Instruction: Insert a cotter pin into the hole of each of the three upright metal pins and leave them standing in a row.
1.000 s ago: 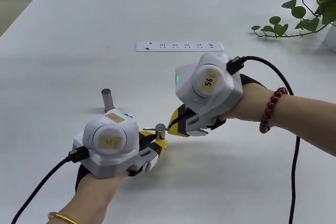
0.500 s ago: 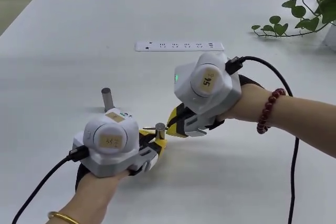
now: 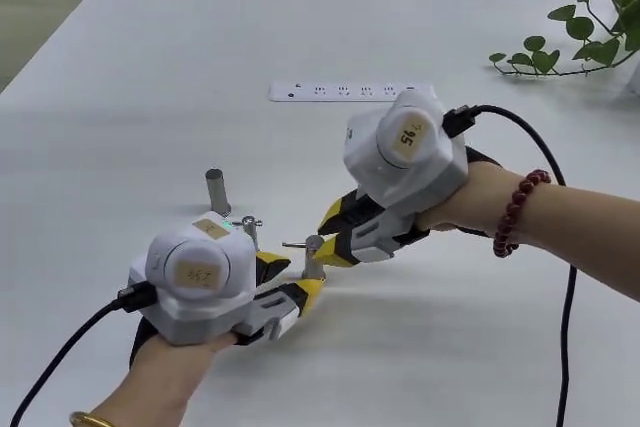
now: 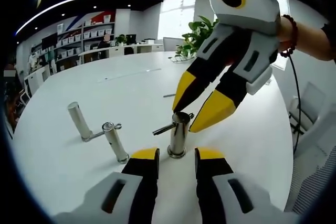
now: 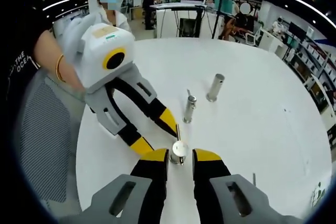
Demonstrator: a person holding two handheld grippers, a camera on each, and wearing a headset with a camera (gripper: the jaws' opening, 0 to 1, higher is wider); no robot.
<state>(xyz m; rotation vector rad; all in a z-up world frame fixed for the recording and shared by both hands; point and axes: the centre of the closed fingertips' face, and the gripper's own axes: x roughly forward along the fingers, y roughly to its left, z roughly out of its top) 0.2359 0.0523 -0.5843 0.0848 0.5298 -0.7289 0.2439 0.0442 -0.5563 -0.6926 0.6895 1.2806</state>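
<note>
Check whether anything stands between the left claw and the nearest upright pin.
Nothing visible does. The nearest pin stands just ahead of the left claw, whose jaws are apart. The right claw reaches the pin's top from the far side, outside that gap.

A round sticker (image 3: 410, 135) atop the right gripper (image 3: 328, 239) bears digits, seemingly 56. The left gripper (image 3: 297, 277) has a sticker (image 3: 195, 272) too blurred to read. Beside that gripper, a black sleeve (image 5: 21, 61) reads "THE".

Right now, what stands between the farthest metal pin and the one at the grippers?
The middle pin, a cotter pin in its top; left gripper view.
</note>
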